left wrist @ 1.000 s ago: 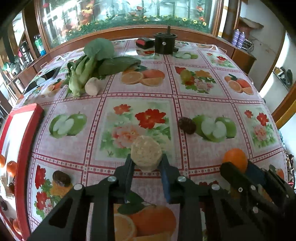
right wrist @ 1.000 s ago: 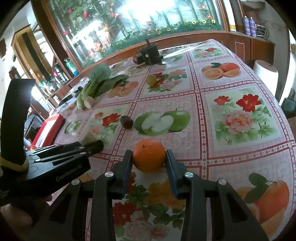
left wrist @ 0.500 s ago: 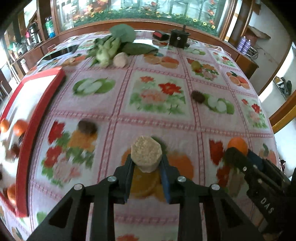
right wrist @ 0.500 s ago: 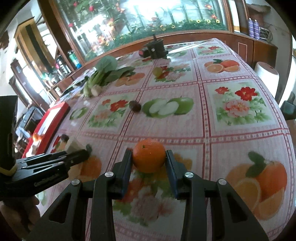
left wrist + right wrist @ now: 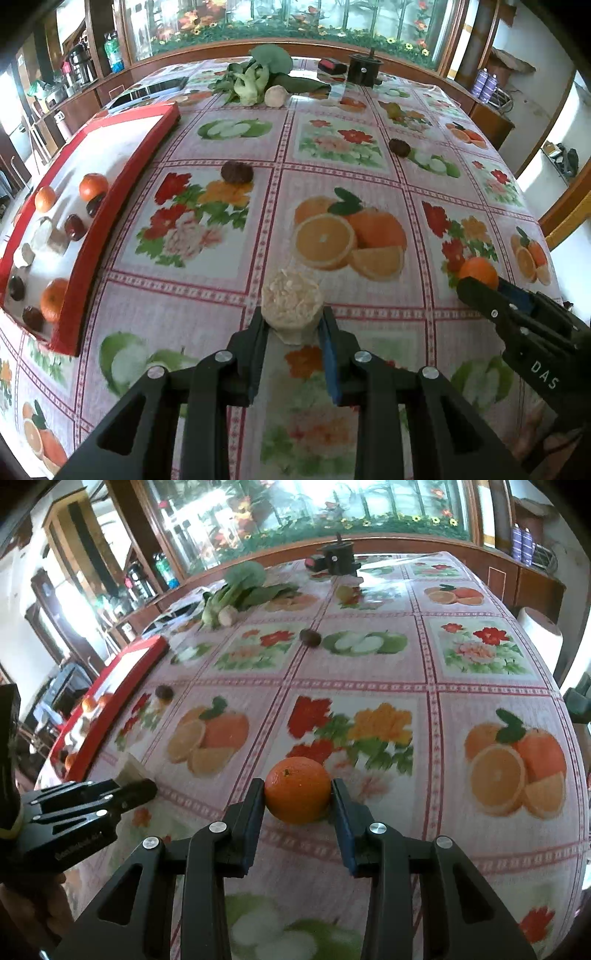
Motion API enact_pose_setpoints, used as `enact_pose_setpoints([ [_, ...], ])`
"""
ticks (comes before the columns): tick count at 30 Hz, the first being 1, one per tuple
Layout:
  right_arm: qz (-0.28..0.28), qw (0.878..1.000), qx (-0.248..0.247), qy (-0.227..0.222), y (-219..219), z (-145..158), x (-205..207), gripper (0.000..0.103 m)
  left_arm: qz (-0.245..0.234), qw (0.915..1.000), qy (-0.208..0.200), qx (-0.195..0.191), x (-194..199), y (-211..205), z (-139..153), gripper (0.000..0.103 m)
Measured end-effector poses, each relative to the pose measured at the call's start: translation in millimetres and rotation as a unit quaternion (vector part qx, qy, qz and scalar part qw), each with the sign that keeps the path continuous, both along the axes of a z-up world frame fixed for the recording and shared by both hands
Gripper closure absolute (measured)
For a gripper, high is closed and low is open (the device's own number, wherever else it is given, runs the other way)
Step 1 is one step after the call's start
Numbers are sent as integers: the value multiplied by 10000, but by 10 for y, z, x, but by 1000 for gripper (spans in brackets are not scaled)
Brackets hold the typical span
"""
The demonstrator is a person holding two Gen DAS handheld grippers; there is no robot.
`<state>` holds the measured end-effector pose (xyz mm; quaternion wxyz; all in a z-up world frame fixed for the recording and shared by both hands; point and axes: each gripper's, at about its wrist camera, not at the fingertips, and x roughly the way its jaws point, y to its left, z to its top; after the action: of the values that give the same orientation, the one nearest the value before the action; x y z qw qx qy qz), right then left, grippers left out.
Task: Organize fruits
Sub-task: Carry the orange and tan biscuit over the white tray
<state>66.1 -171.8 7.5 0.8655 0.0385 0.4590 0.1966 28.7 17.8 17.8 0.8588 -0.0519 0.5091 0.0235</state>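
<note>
1. Orange [image 5: 297, 791]: round and whole, clamped between the jaws of the right gripper [image 5: 297, 798] and carried above the patterned tablecloth [image 5: 480, 686].
2. Pale faceted piece [image 5: 291, 303]: beige, rough-topped; what it is cannot be told. Pinched in the left gripper [image 5: 291, 325], also off the cloth.
3. Red tray [image 5: 110, 206]: at the table's left edge, already holding several oranges, dark red fruits and pale pieces.
4. Loose items on the cloth: dark fruit [image 5: 237, 172] near the tray; second dark fruit [image 5: 399, 147] farther right.
5. Far end: leafy greens [image 5: 255, 75] and black cylinder [image 5: 364, 68], well apart from the work.
6. Step in hand, as judged: transport of two held items toward the tray.
7. Next move calls for carrying each gripper over the tray rim, lowering into a bare patch, then releasing.
</note>
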Motion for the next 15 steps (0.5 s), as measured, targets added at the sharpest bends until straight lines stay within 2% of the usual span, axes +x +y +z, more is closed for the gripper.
enact_pose_setpoints([
  [15,151,9995,-235,126,597,0,-180,67,-183,9993,-218,-238,-267,394,112,73],
])
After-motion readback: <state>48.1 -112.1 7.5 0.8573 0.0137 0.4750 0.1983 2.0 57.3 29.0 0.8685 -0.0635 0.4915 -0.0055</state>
